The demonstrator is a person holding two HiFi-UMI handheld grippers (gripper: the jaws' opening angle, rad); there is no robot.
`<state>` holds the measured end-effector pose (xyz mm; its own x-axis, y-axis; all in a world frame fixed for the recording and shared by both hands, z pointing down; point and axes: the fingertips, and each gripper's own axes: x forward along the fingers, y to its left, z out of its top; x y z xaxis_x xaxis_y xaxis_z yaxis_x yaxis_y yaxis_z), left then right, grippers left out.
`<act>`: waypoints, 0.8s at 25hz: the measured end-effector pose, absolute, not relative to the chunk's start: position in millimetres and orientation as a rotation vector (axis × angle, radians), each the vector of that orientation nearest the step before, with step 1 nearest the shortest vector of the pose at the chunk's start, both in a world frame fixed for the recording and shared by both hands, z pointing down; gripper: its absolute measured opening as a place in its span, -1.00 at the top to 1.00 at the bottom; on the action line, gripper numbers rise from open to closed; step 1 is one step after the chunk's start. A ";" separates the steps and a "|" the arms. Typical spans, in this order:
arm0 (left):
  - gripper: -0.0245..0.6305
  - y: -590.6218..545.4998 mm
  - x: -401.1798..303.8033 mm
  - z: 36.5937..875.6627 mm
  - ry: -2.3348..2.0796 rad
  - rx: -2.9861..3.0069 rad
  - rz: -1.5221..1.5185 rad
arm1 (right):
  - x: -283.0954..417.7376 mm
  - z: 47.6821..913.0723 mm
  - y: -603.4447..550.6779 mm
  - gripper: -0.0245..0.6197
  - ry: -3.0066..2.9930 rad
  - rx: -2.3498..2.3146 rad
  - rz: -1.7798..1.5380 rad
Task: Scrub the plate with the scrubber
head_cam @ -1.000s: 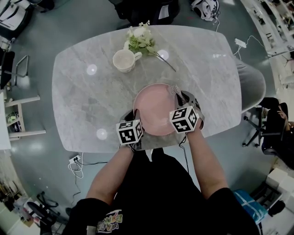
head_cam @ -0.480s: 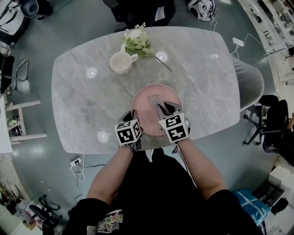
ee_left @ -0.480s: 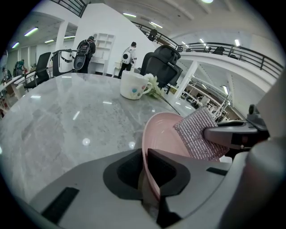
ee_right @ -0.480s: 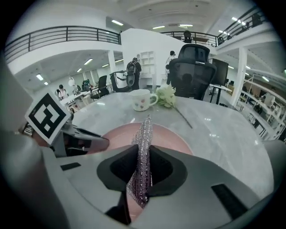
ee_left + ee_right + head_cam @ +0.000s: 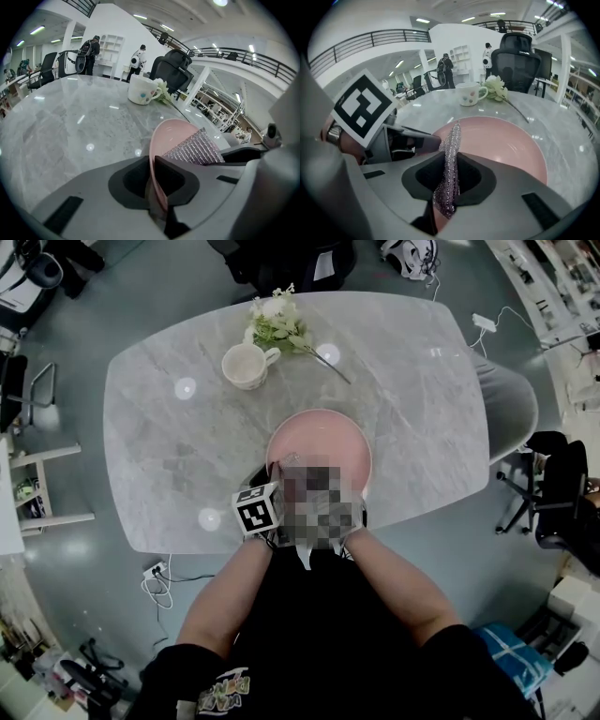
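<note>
A pink plate (image 5: 321, 439) lies near the front edge of the marble table (image 5: 169, 437). My left gripper (image 5: 274, 480) is shut on the plate's near-left rim; in the left gripper view the rim (image 5: 159, 154) runs between the jaws. My right gripper (image 5: 449, 182) is shut on a silvery mesh scrubber (image 5: 451, 150), which stands on edge over the plate (image 5: 506, 140) close to the left gripper (image 5: 408, 143). The scrubber (image 5: 194, 149) also shows against the plate's inside in the left gripper view. In the head view a mosaic patch hides the right gripper.
A white mug (image 5: 247, 365) and a sprig of white flowers (image 5: 278, 322) stand at the table's far side. A white plug adapter (image 5: 490, 327) lies at the far right corner. A grey chair (image 5: 514, 411) stands at the table's right end.
My right gripper has carried the scrubber leftward across the plate, from its right side to its near-left part beside the left gripper. The left gripper has kept its hold on the rim.
</note>
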<state>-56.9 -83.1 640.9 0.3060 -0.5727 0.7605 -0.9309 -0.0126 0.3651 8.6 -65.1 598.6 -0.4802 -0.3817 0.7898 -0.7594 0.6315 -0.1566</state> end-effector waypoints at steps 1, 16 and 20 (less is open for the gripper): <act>0.79 -83.3 -57.0 641.1 -1.373 1.697 0.512 | 8.3 600.7 -64.8 0.70 -2.093 0.874 0.600; 0.79 -82.7 -56.9 640.6 -1.370 1.708 0.517 | 60.3 615.0 -84.6 0.69 -1.943 0.905 0.370; 0.79 -83.8 -56.6 641.2 -1.370 1.709 0.517 | 79.8 615.4 -95.7 0.69 -1.895 0.939 0.317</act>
<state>-56.6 -83.8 641.2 0.3109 -0.5740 0.7575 -0.9315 -0.0256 0.3629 79.8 -95.7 615.4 -0.2417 -0.4731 0.8472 -0.7232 0.6699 0.1678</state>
